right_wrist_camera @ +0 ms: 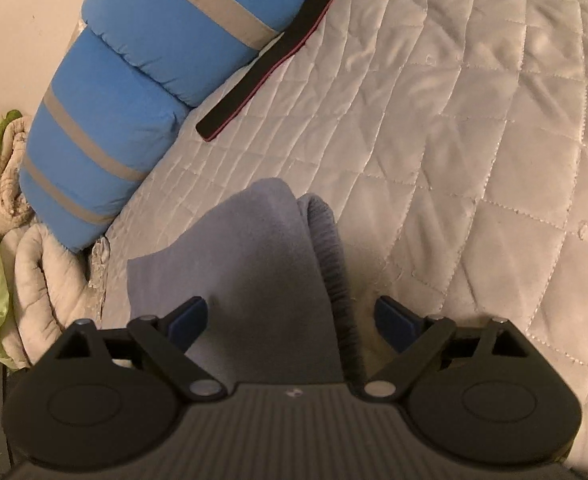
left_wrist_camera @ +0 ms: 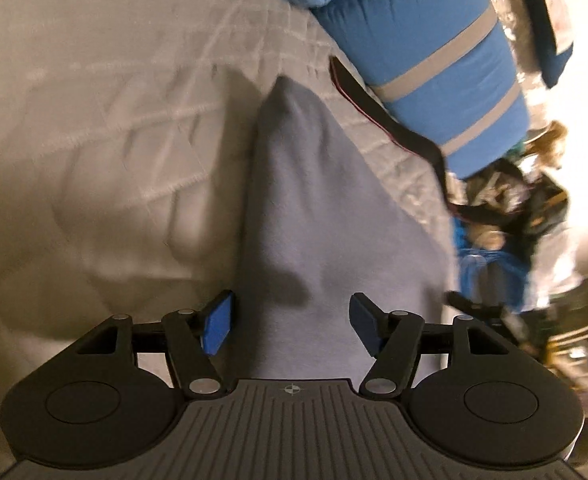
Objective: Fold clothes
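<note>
Grey garment: bunched on quilted bed, at 12 o'clock of both grippers. Left gripper and right gripper: fingers apart, holding nothing. Risk: slippery quilt may let fabric slide, skewing any fold.

Garment: you see soft matt grey fleece; ribbed knit cuff right of centre.
Bedcover: quilted cloth, faint satin sheen, stitched diamonds.
Bolster, upper left: smooth blue fabric, grey bands.
Your gripper pads: matt blue; arms matt black plastic, metal pins.
</note>
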{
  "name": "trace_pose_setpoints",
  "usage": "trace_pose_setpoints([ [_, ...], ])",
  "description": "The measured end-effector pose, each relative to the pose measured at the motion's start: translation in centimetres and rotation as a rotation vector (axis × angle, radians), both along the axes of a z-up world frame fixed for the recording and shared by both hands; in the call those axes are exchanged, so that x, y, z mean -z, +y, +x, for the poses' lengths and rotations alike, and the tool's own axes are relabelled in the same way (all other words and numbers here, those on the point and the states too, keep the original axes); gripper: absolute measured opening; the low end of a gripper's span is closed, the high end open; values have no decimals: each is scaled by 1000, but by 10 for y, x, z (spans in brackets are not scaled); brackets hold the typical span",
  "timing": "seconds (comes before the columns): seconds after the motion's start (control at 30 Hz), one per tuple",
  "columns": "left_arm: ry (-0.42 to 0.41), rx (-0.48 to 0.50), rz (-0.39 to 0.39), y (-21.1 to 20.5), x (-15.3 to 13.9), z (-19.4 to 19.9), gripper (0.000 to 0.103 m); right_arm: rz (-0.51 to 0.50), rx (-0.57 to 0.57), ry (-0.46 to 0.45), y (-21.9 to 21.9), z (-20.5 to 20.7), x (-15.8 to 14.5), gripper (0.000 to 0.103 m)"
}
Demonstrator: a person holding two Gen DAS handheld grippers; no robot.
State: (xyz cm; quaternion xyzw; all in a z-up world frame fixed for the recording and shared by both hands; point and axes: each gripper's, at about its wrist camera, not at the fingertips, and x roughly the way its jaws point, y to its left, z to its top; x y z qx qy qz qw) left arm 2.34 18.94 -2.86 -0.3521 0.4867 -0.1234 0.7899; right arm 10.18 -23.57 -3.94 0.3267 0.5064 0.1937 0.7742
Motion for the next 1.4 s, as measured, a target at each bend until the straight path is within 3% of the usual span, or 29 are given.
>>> trace_pose_setpoints([
  [0.2,35,8,-168,12,16,7,59,98,-9,52,-6,4,7,94],
  [0.27,40,21,-181,12,18,11,56,108,-10,60,-6,4,8,93],
  [0.33,51,27,-158,9,19,13,40,113,-20,63,-6,3,8,86],
  [0.37,60,23,-157,10,19,13,25,105,-24,61,-4,2,7,82],
  [0.4,69,20,-169,10,21,12,19,97,-28,59,-3,2,7,64],
  [0.47,54,33,-153,8,16,11,16,85,-29,59,-2,1,8,40],
  [0.5,32,50,-127,7,8,11,15,79,-29,59,-1,1,8,32],
  [0.57,-3,59,-106,10,-6,10,14,108,-29,6,-2,-3,2,29],
  [0.87,-128,-88,-167,72,-46,-3,13,253,-139,-167,32,4,-30,27],
  [0.97,-78,-135,-129,81,-38,-1,14,227,-178,-153,53,20,-30,27],
  [1.03,6,-183,-75,84,-26,5,17,189,-189,-84,63,32,-18,31],
  [1.13,105,-227,-42,88,-11,16,28,95,-183,-7,75,46,-2,43],
  [1.27,71,-253,-28,91,-13,23,37,45,-152,-111,77,46,-16,56],
  [1.4,18,-284,42,87,-19,28,37,-40,-89,-271,74,38,-38,60],
])
